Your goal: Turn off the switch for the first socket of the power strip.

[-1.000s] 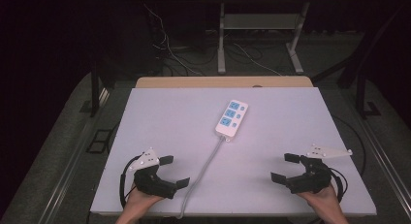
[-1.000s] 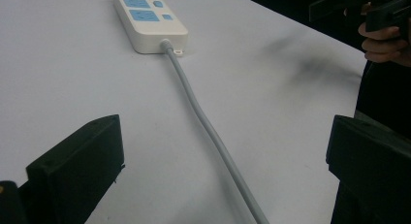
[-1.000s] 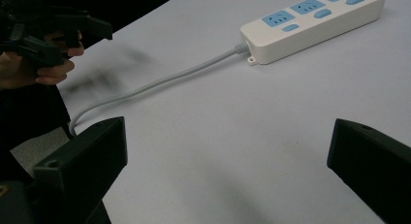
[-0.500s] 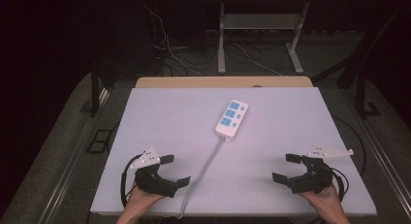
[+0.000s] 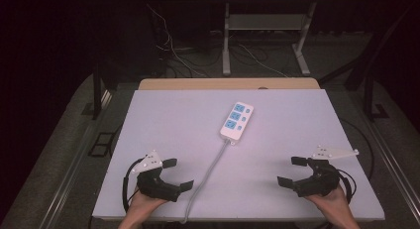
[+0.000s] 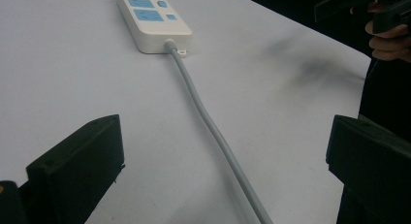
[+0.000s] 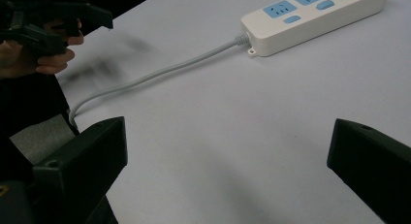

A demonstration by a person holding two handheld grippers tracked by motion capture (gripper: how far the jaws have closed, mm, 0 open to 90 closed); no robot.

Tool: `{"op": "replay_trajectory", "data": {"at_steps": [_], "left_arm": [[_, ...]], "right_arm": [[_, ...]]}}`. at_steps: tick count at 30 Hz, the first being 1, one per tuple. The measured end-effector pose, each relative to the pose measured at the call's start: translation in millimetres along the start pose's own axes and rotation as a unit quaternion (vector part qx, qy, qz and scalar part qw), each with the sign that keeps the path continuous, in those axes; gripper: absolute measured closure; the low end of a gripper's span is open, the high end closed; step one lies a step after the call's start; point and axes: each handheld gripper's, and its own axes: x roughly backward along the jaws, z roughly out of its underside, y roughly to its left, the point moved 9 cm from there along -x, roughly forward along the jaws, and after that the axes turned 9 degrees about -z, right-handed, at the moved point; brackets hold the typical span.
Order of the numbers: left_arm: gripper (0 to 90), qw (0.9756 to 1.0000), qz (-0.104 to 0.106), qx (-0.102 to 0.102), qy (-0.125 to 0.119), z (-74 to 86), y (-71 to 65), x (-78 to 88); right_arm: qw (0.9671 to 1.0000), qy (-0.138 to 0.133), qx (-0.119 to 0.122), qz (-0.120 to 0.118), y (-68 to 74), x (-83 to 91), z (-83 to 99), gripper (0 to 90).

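A white power strip (image 5: pixel 236 121) with blue sockets lies at the middle of the white table (image 5: pixel 173 120). Its grey cable (image 5: pixel 208 177) runs down to the front edge and drops over it. My left gripper (image 5: pixel 177 175) rests open near the front left, just left of the cable. In the left gripper view the cable (image 6: pixel 213 132) passes between the wide-apart jaws toward the strip (image 6: pixel 152 18). My right gripper (image 5: pixel 292 171) is open near the front right with nothing between its jaws. The right gripper view shows the strip (image 7: pixel 315 18) and the cable (image 7: pixel 160 71).
A wooden strip (image 5: pixel 228 84) borders the table's far edge. Beyond it stand metal desk legs (image 5: pixel 227 38) and loose floor cables (image 5: pixel 173 50) in the dark. A grey three-cornered plate (image 5: pixel 334 152) tops the right gripper.
Both grippers have shifted only slightly at the front of the table. The power strip and its cable lie as before.
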Motion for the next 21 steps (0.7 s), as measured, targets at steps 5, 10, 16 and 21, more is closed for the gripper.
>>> {"op": "replay_trajectory", "data": {"at_steps": [5,10,16,21], "left_arm": [[0.0,1.0000,0.000,0.001,0.000,0.2,0.5,0.5],[0.0,1.0000,0.000,0.002,0.000,0.5,0.6,0.2],[0.0,1.0000,0.000,0.004,-0.001,0.6,0.8,0.1],[0.0,1.0000,0.001,0.003,0.002,1.3,0.4,-1.1]], "right_arm": [[0.9999,0.012,-0.001,-0.002,-0.8,-2.3,-3.0,0.5],[0.9998,0.019,0.003,-0.007,-1.3,-4.5,-9.8,0.5],[0.9994,0.031,0.006,-0.012,-1.8,-6.3,-16.1,0.5],[0.9992,0.038,0.007,-0.013,-3.3,-6.9,-22.4,0.5]]}}
